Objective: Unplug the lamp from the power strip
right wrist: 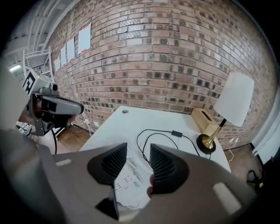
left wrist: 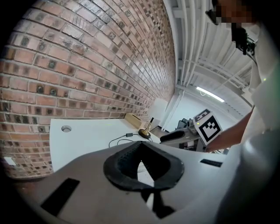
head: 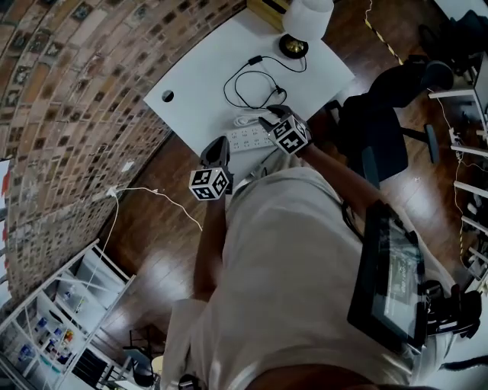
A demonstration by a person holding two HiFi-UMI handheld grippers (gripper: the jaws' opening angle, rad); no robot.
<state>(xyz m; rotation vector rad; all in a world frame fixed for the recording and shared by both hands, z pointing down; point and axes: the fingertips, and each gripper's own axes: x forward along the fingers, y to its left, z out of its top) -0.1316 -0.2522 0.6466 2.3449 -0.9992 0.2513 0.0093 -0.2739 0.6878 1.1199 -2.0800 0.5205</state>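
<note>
Left gripper (left wrist: 141, 143): your jaws are clenched, empty.
Right gripper (right wrist: 138, 148): your jaws stand apart, empty, above the strip (right wrist: 127, 181).
Lamp (right wrist: 234, 103): upright on the table (right wrist: 131, 120).

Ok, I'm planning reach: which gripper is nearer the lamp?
Right. Right gripper is over the strip, lamp beyond it across the desk; left gripper is farther back, off the desk's near edge.

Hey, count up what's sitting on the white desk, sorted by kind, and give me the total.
lamp: 1
power strip: 1
black cord: 1
wooden box: 1
Total: 4
</note>
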